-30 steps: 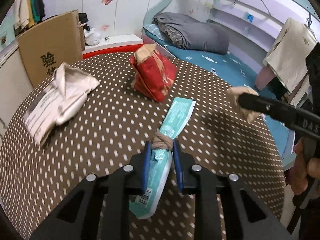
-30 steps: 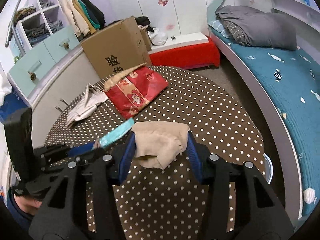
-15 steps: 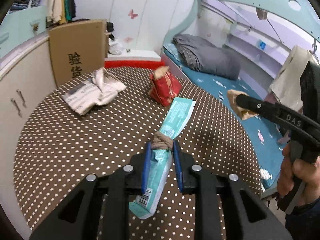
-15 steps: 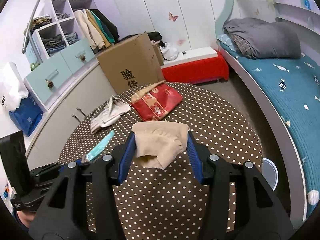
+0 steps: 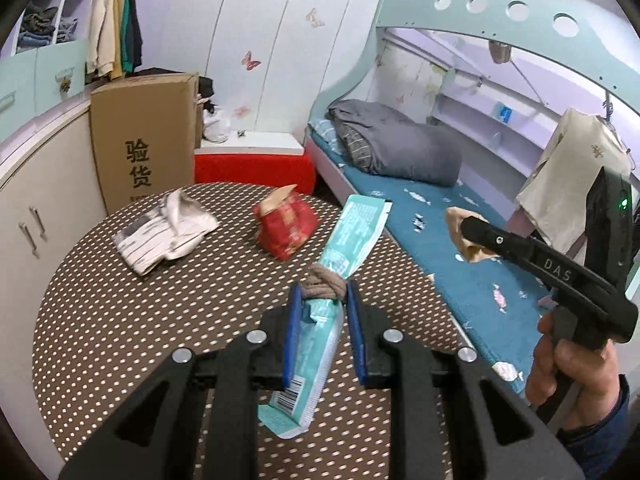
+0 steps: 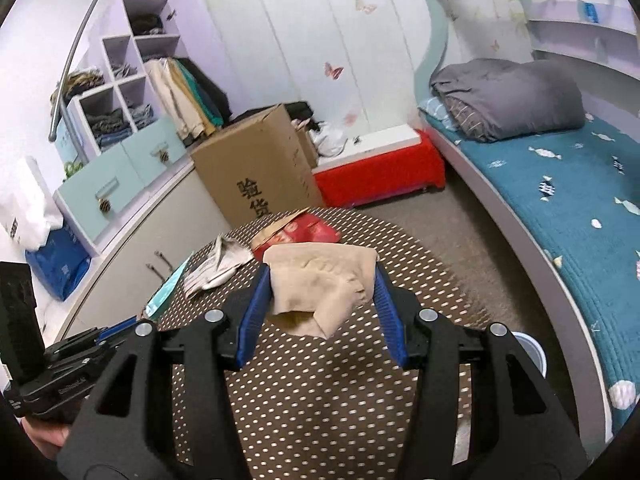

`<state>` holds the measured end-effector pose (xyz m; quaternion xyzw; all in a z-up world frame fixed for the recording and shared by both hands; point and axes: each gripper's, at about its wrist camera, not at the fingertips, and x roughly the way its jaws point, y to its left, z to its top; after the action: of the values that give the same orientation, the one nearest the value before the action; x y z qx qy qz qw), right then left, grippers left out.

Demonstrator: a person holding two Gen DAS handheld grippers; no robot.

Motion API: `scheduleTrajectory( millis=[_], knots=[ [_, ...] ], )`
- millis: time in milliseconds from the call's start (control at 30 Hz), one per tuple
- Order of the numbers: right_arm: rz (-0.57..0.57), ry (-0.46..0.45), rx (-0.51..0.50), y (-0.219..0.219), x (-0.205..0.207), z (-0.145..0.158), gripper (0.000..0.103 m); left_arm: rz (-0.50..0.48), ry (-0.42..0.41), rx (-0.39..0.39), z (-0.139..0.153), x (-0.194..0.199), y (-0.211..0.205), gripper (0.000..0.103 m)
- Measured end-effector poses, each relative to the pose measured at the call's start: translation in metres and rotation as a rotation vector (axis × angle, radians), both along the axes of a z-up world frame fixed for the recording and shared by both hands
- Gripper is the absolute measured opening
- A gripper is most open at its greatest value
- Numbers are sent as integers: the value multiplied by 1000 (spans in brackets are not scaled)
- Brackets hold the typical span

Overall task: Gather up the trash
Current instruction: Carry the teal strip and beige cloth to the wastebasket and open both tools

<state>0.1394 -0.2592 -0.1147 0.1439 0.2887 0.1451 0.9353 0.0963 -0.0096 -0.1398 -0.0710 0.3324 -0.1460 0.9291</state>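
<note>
Left gripper (image 5: 323, 300) is clenched on a teal wrapper (image 5: 340, 256), held above the dotted counter (image 5: 120, 320). Its long axis runs from the near barcode end up and away to the far right, past the counter's right edge toward the bed (image 5: 460, 264); a brown band is knotted round it at the fingertips. Right gripper (image 6: 320, 284) grips a tan paper wad (image 6: 320, 284), also held in the air above the counter. A red bag (image 5: 288, 226) and a crumpled paper (image 5: 168, 226) lie on the far half, near the far edge, apart from each other. Near half of the counter is bare dotted cloth. A box (image 5: 140, 140) stands just beyond the far left edge; carpet lies between the counter and the bed.
</note>
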Motion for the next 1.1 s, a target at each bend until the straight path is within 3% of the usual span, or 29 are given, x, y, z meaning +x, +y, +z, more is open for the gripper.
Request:
scheduleTrajectory(
  millis=[367,633,833,1100],
  knots=[
    [-154,-3,25,-76,-6,-3,50,-80,-9,-54,8,21,-54,21],
    [-334,49,65,-160,-16,-30,50,-218,44,-57,-6,46,-125,21],
    [-447,143,88,-219,-11,-70,51,-343,113,-62,-28,65,-194,21],
    [-487,285,142,-257,14,-136,51,-412,304,-24,-86,103,-284,21]
  ],
)
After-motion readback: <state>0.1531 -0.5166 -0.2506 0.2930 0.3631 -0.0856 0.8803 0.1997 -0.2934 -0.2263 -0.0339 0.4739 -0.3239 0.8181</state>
